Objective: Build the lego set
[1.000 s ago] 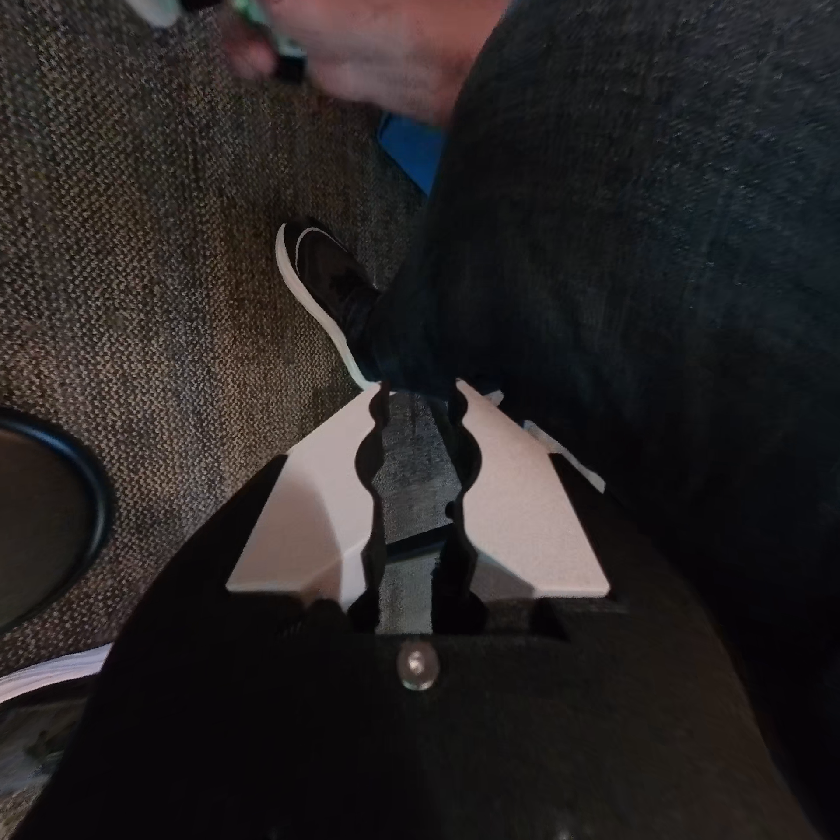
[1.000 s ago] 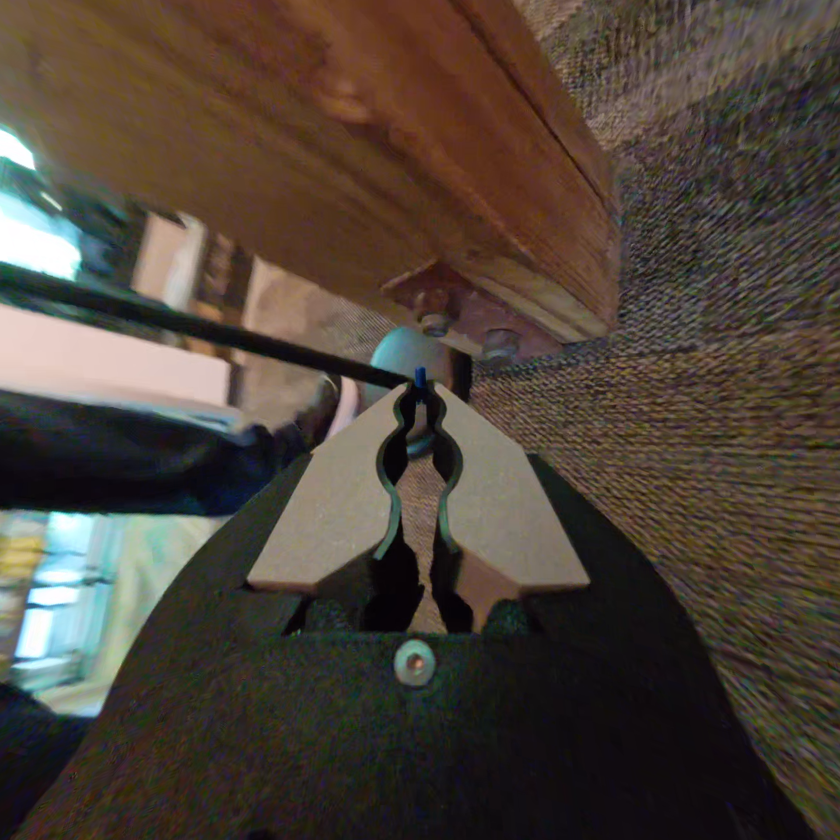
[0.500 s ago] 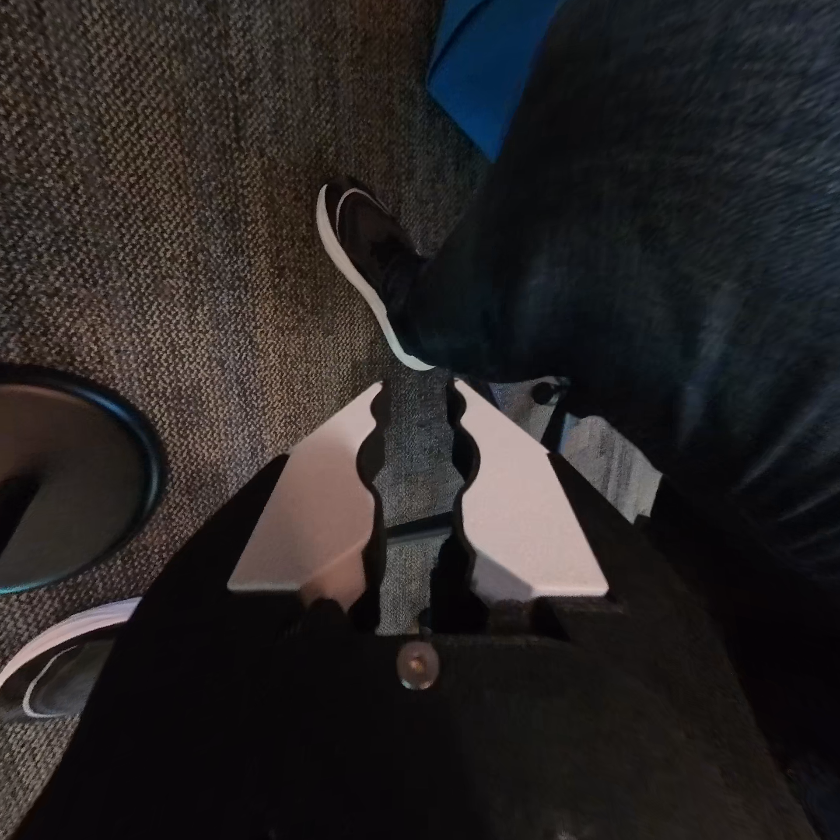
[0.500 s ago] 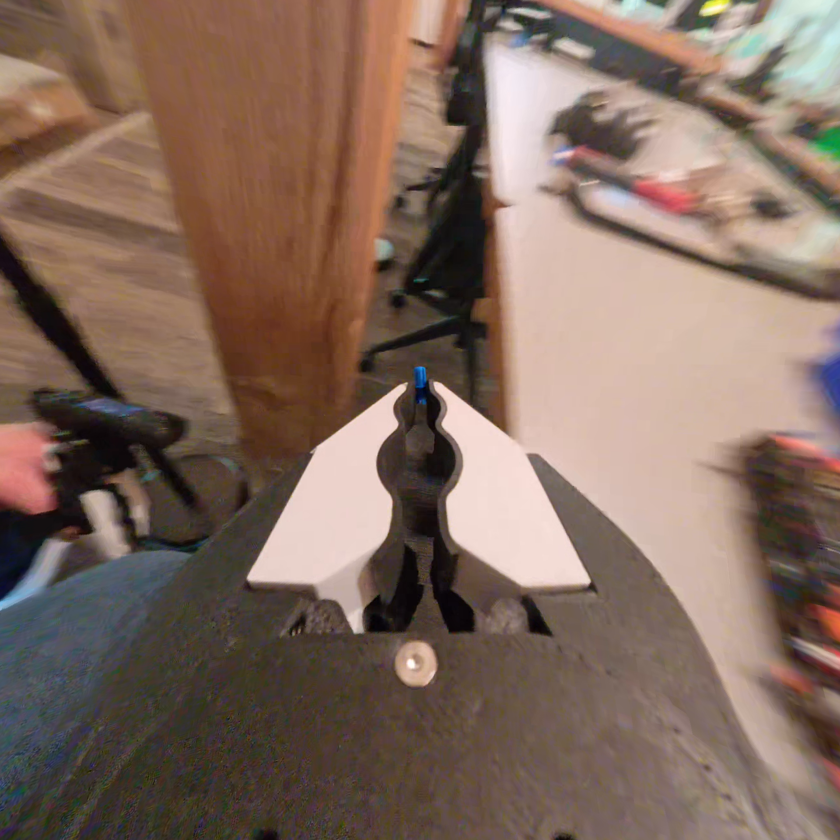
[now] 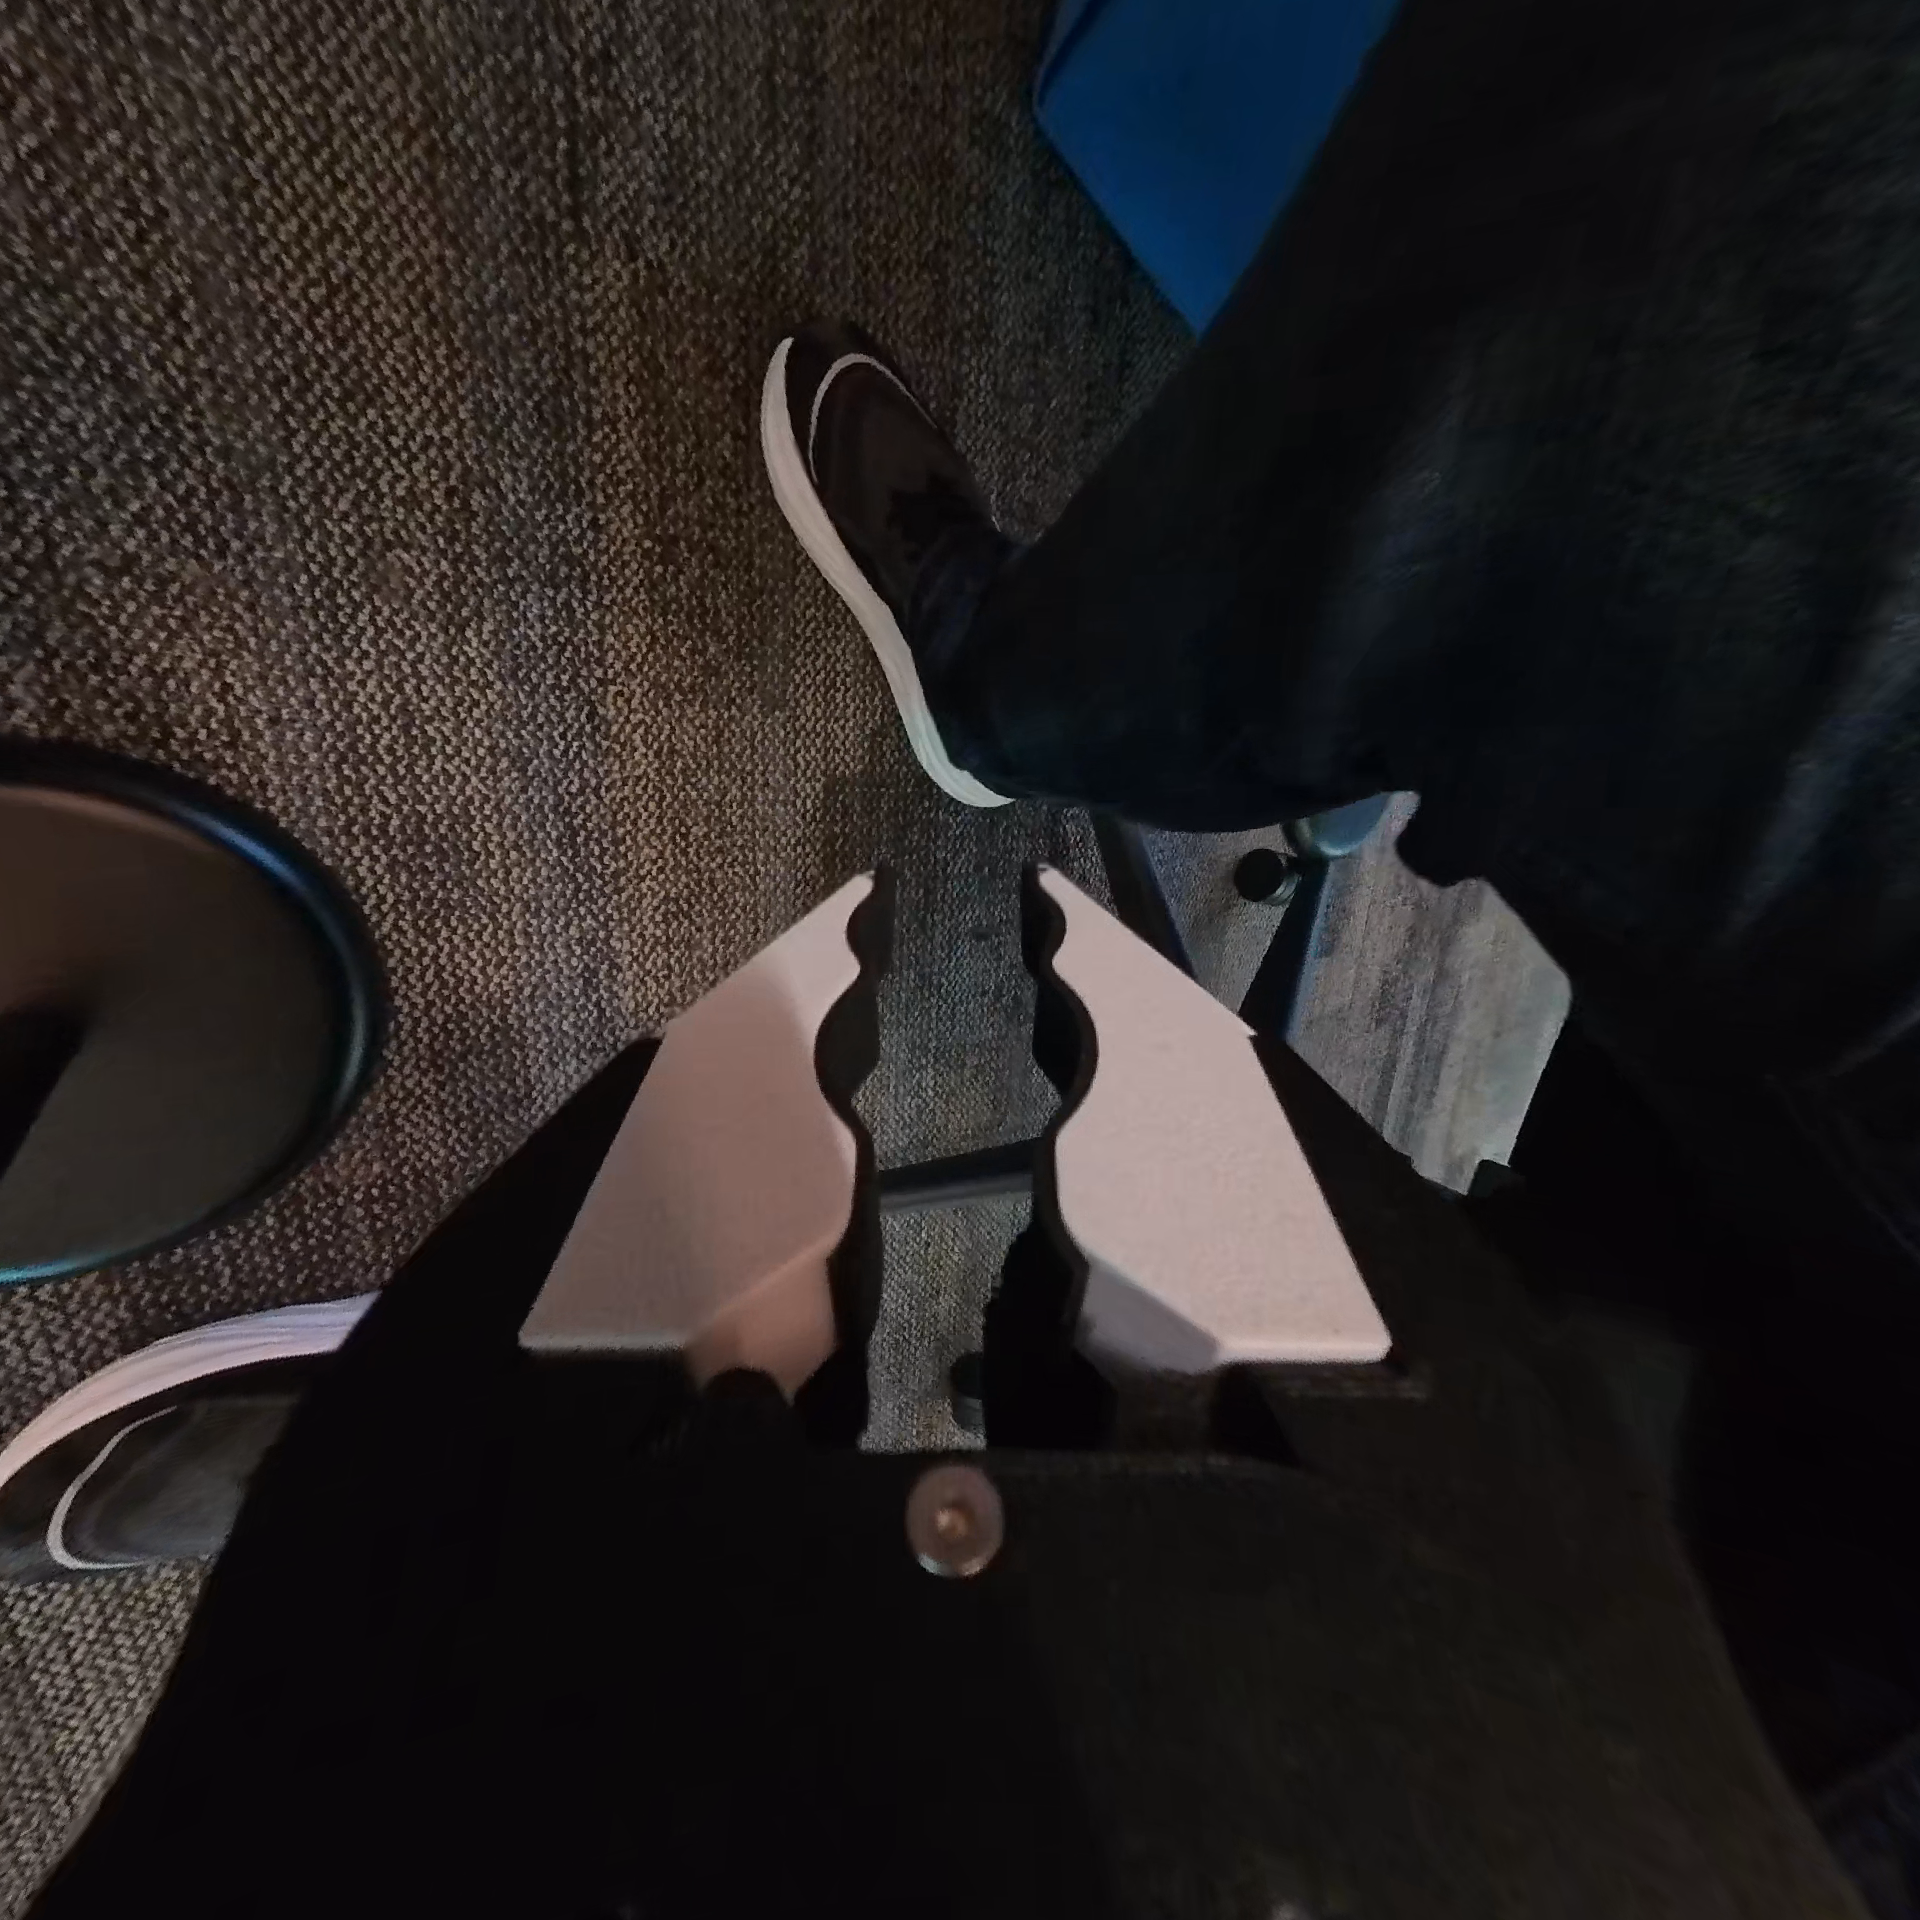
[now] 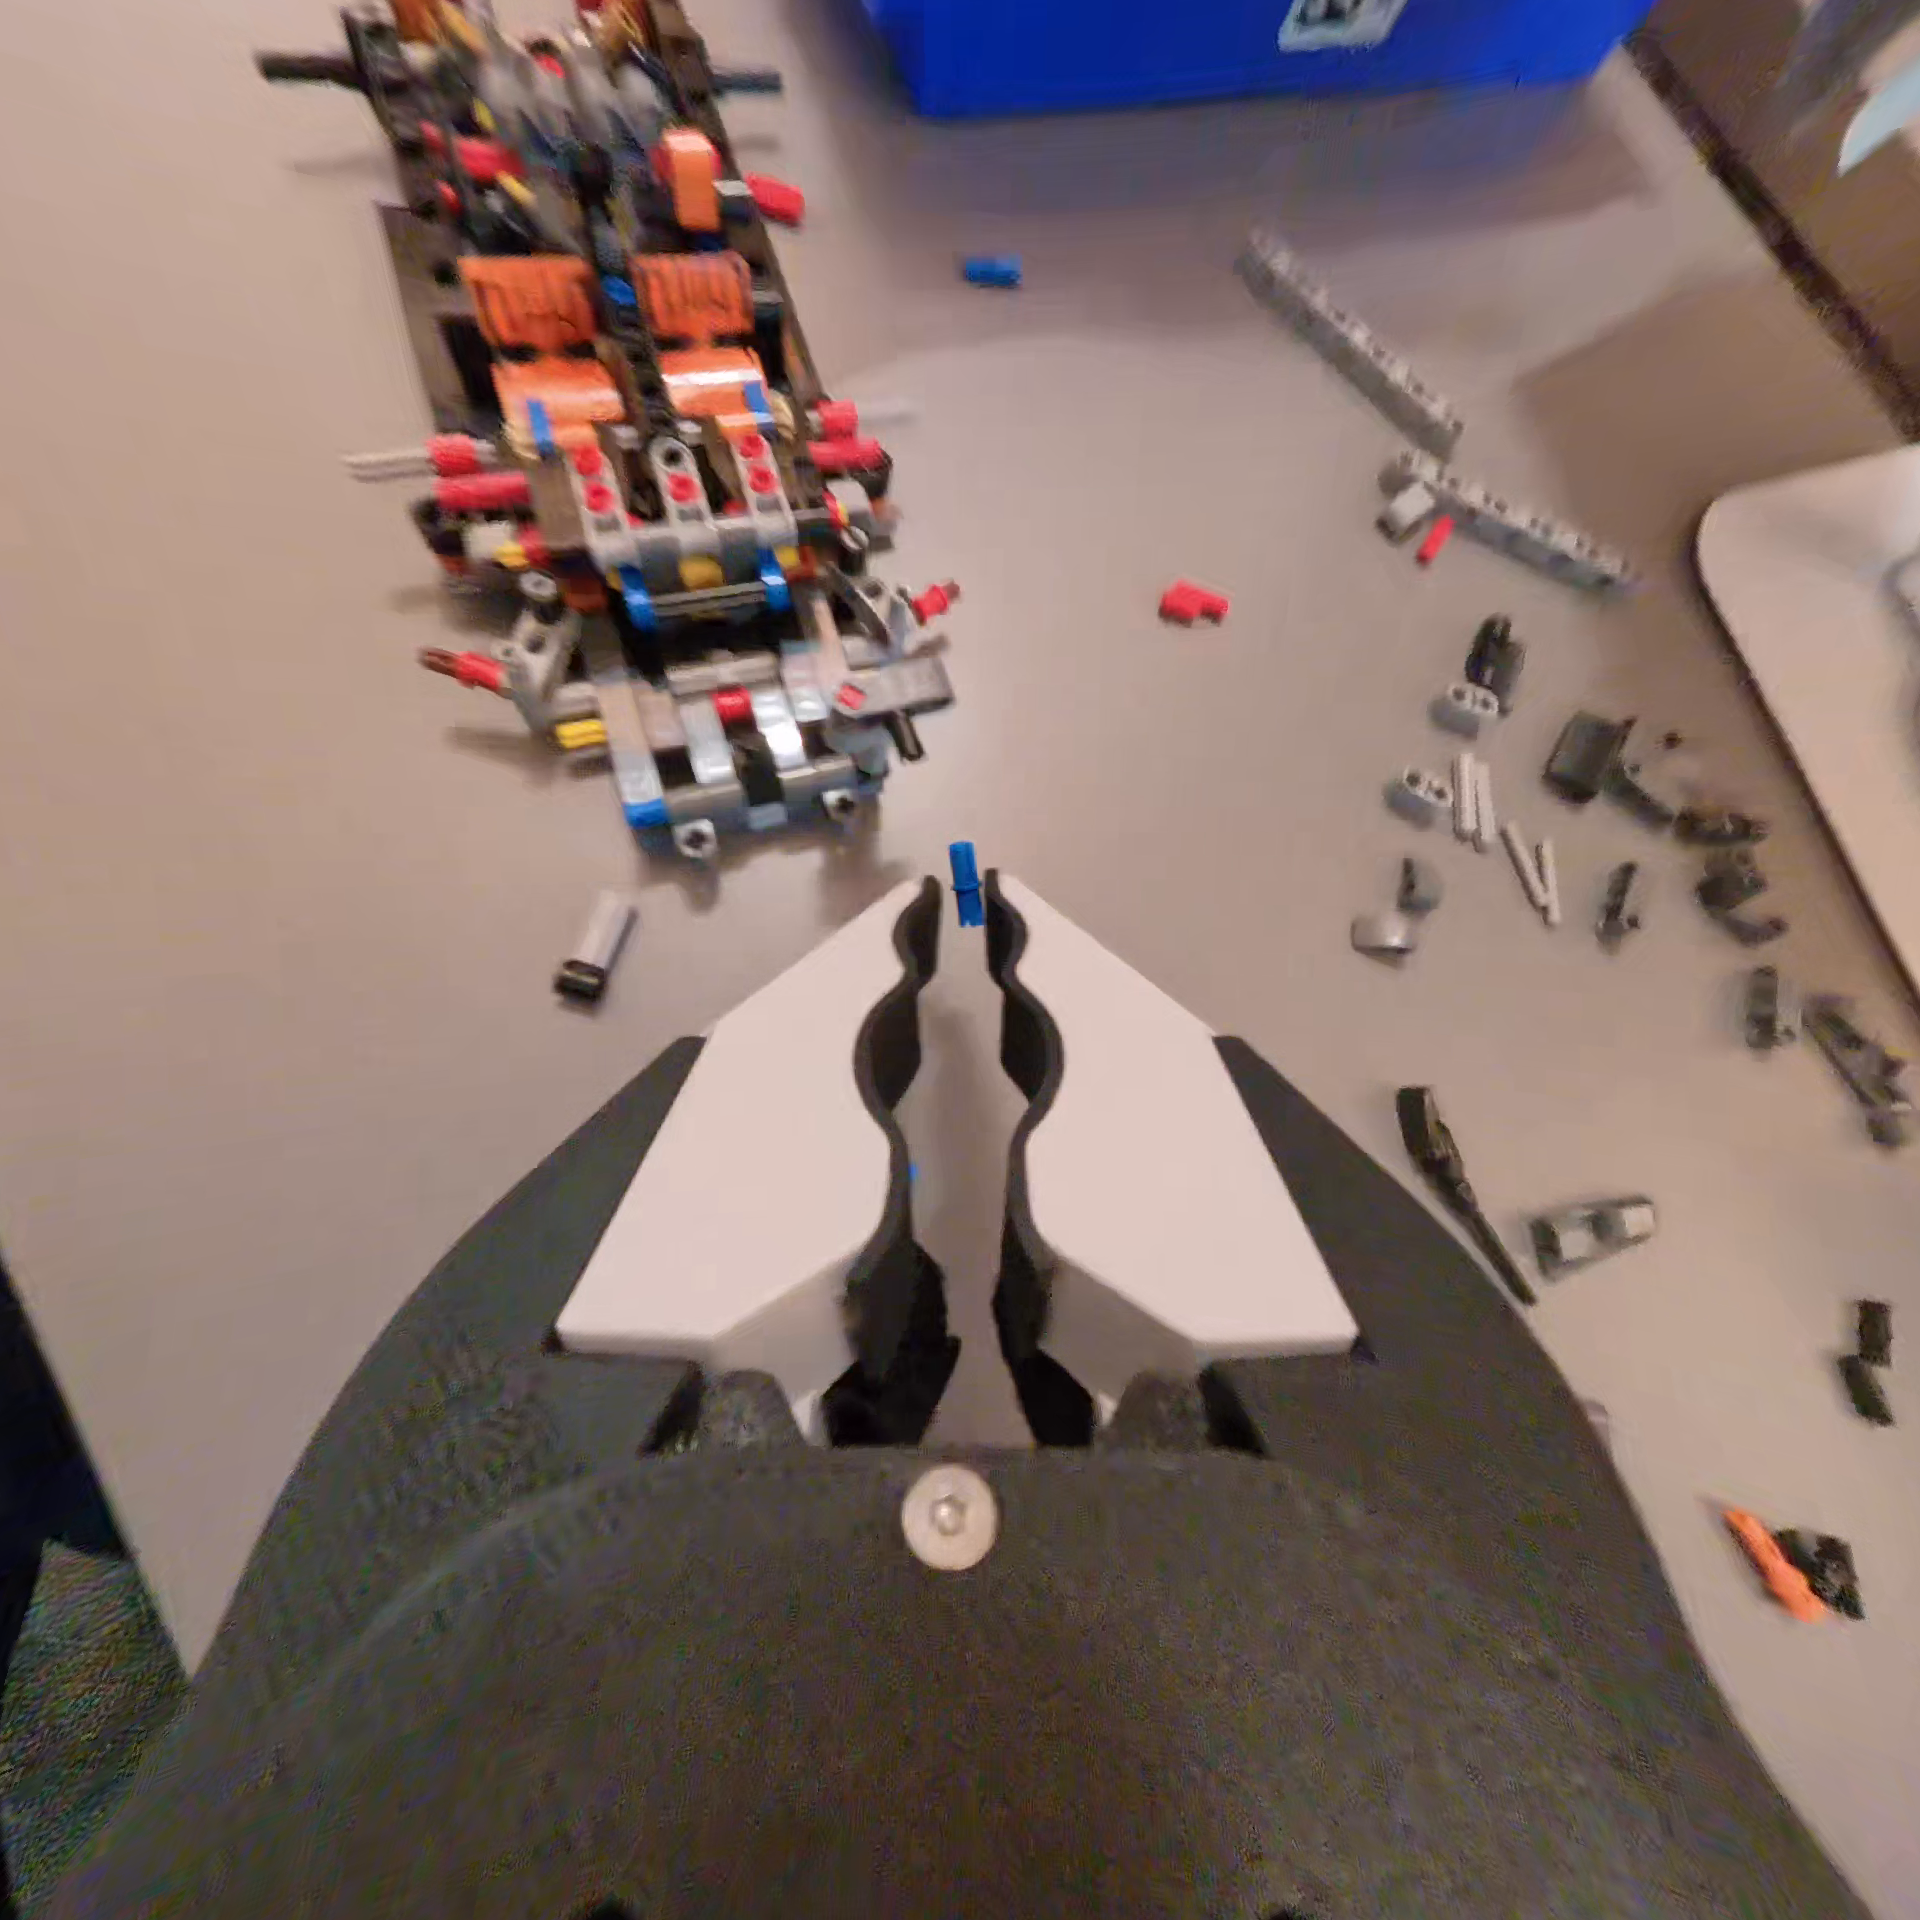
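In the right wrist view my right gripper point(image 6: 958, 883) is shut on a small blue pin point(image 6: 966, 883), held upright at the fingertips above the table point(image 6: 208, 831). The partly built lego car chassis point(image 6: 644, 436), black and grey with orange seats and red pins, lies just beyond and left of the tips. In the left wrist view my left gripper point(image 5: 958, 878) is open and empty, pointing down at the carpet point(image 5: 416, 468) below the table, with no lego parts in sight.
Loose grey and black pieces point(image 6: 1579, 831) are scattered right of the chassis, with a red piece point(image 6: 1193, 603) and a blue pin point(image 6: 990, 271). A blue bin point(image 6: 1195, 52) stands at the back. A person's shoe point(image 5: 873, 520), dark trouser leg point(image 5: 1455, 416) and round base point(image 5: 156, 1018) are below. There is about 65 centimeters between the tips of the two grippers. The red piece point(image 6: 1193, 603) is about 11 centimeters from my right fingertips.
My right gripper has swung up from under the table to above the tabletop, still holding the blue pin. My left gripper has shifted a little over the carpet and stays open.
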A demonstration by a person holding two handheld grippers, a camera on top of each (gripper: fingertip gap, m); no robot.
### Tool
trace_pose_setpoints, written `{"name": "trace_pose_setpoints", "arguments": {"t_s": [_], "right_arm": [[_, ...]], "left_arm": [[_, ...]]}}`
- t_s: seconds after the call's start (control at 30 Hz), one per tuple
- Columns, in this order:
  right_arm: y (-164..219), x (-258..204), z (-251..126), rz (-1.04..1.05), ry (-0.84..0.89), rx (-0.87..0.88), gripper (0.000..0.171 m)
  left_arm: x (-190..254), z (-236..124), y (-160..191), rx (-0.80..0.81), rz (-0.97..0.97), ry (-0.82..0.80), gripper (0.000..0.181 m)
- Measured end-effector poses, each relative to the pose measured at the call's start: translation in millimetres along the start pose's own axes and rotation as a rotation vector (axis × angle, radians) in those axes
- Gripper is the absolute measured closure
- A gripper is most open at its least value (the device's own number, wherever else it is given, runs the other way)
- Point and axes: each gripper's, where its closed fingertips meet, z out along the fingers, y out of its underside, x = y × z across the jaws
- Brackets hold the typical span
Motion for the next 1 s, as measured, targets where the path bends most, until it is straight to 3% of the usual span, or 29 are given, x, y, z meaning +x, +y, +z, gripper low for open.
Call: {"name": "trace_pose_setpoints", "arguments": {"t_s": [0.13, 0.23, 0.3, 0.37, 0.47, 0.53, 0.63, 0.8, 1.0], "right_arm": [[10, 13, 6, 0.033, 0.017, -0.027, 0.145], [-23, -8, -26, -0.008, -0.02, 0.125, 0.141], [-54, -68, -59, -0.187, -0.148, 0.273, 0.157], [-66, -164, -79, -0.356, -0.416, 0.372, 0.171], [-41, -291, -58, -0.506, -0.695, 0.348, 0.171], [-7, -345, -6, -0.558, -0.766, 0.249, 0.164], [44, -402, 89, -0.467, -0.892, 0.135, 0.162], [127, -452, 287, -0.355, -0.895, -0.045, 0.155], [165, -466, 508, -0.216, -0.796, -0.139, 0.144]], "left_arm": [[-4, -4, -4, 0.019, -0.007, -0.022, 0.157], [-5, -6, -5, 0.019, 0.0, -0.034, 0.157], [-5, -8, -6, 0.019, 0.0, -0.035, 0.157], [-4, -6, -7, 0.016, -0.01, -0.02, 0.157], [0, 0, -3, -0.017, -0.011, 0.005, 0.157], [3, 3, 0, -0.045, 0.011, 0.007, 0.157], [9, 5, 7, -0.084, 0.046, 0.009, 0.157], [11, 7, 18, -0.126, 0.014, 0.053, 0.157], [16, 11, 16, -0.151, 0.001, 0.094, 0.157]]}}
